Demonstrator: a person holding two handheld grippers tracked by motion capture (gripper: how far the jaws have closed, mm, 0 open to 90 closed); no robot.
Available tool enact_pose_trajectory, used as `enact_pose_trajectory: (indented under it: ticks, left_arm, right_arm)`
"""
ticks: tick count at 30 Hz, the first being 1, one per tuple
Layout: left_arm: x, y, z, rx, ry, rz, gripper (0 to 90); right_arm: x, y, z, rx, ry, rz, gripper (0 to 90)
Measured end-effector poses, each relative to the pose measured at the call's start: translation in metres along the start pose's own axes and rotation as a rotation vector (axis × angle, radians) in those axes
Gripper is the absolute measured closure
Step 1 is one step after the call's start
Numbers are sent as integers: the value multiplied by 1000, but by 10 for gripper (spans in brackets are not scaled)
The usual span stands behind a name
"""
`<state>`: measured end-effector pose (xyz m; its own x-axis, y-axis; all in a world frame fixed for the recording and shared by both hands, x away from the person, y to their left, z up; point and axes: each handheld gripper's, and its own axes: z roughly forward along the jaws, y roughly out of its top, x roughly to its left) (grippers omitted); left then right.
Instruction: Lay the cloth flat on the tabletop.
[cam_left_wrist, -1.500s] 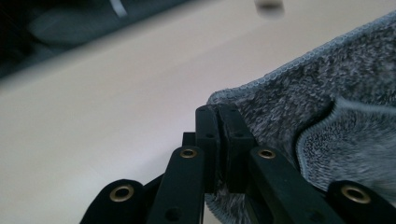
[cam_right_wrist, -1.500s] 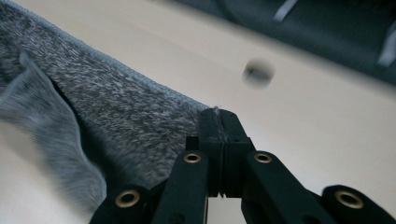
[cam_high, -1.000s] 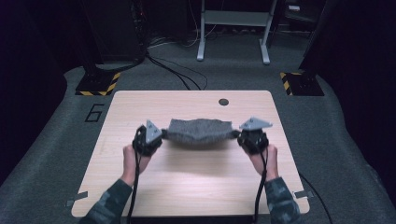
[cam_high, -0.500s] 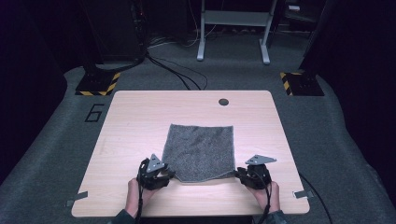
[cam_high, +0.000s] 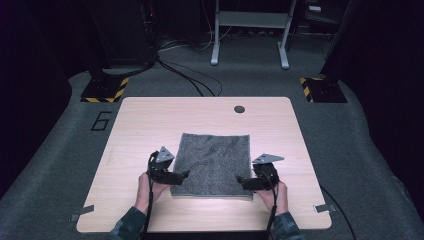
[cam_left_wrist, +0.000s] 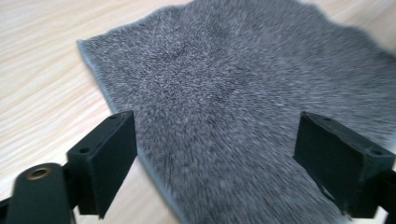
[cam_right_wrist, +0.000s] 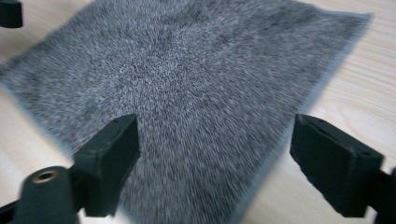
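Observation:
A grey towel (cam_high: 212, 162) lies spread flat on the light wooden table (cam_high: 140, 125). My left gripper (cam_high: 184, 175) sits at the towel's near left corner, and its jaws stand wide apart over the grey towel (cam_left_wrist: 233, 93) with nothing clamped between them. At the near right corner is my right gripper (cam_high: 240, 180), likewise open above the towel (cam_right_wrist: 196, 84). In both gripper views the cloth lies flat under the jaws and its hemmed edge runs out onto bare wood.
A small dark round hole (cam_high: 239, 108) marks the table's far side. Black stands with yellow-black striped bases (cam_high: 104, 90) and cables rest on the grey floor beyond. Tape strips (cam_high: 81, 213) mark the table's near corners.
The towel was held stretched in the air between both grippers, then drawn toward me and laid flat. Both grippers have since let go of its near corners and opened.

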<state>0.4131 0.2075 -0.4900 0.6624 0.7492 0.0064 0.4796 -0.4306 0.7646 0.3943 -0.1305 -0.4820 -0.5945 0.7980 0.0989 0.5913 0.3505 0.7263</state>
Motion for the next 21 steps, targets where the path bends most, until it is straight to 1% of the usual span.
enact_pose_trajectory:
  ticks: [1, 2, 3, 4, 5, 6, 7, 9, 10, 11, 12, 13, 14, 15, 16, 17, 18, 19, 21]
  left_arm:
    - [-2, 0, 6, 24, 4, 11, 110]
    - [-5, -1, 10, 28, 3, 7, 99]
    - [-8, -1, 13, 40, 10, 15, 100]
    - [-10, -3, 16, 54, 7, 21, 100]
    - [-11, -4, 18, 65, 9, 25, 100]
    - [-13, -6, 21, 76, 19, 24, 99]
    - [-13, -8, 22, 83, 15, 25, 99]
    - [-14, -11, 24, 101, 22, 25, 99]
    - [-14, -13, 24, 102, 25, 26, 100]
    - [-15, -14, 25, 115, 21, 26, 100]
    - [-16, -16, 25, 123, 24, 34, 99]
    - [-17, -18, 27, 128, 30, 34, 99]
    - [-18, -20, 27, 113, 24, 13, 96]
    - [-18, -21, 27, 109, 27, 6, 96]
    - [-18, -22, 27, 103, 26, -1, 96]
    - [-18, -22, 27, 101, 33, -3, 96]
    - [-19, -23, 27, 96, 34, -11, 96]
    - [-19, -23, 26, 94, 39, -13, 96]
    - [-20, -24, 26, 94, 38, -20, 96]
  right_arm:
    - [2, 2, 8, 9, -6, -19, 136]
    - [4, 4, 14, 20, -15, -24, 131]
    - [5, 5, 21, 26, -25, -37, 105]
    - [5, 6, 27, 43, -26, -45, 88]
    - [4, 7, 32, 51, -26, -53, 88]
    - [5, 8, 36, 58, -31, -47, 83]
    - [4, 8, 39, 66, -32, -54, 66]
    - [3, 8, 44, 81, -35, -57, 63]
    - [3, 7, 45, 87, -35, -56, 62]
    - [3, 6, 46, 90, -40, -51, 61]
    - [1, 5, 47, 91, -41, -64, 58]
    - [1, 3, 47, 90, -42, -59, 58]
    - [1, 1, 47, 85, -46, -58, 58]
    - [0, -1, 47, 86, -47, -69, 58]
    - [-1, -3, 48, 93, -58, -66, 58]
    - [-1, -4, 49, 105, -58, -59, 57]
    - [-3, -6, 49, 102, -54, -66, 59]
    - [-2, -7, 48, 99, -60, -61, 62]
    - [-2, -9, 47, 100, -67, -73, 68]
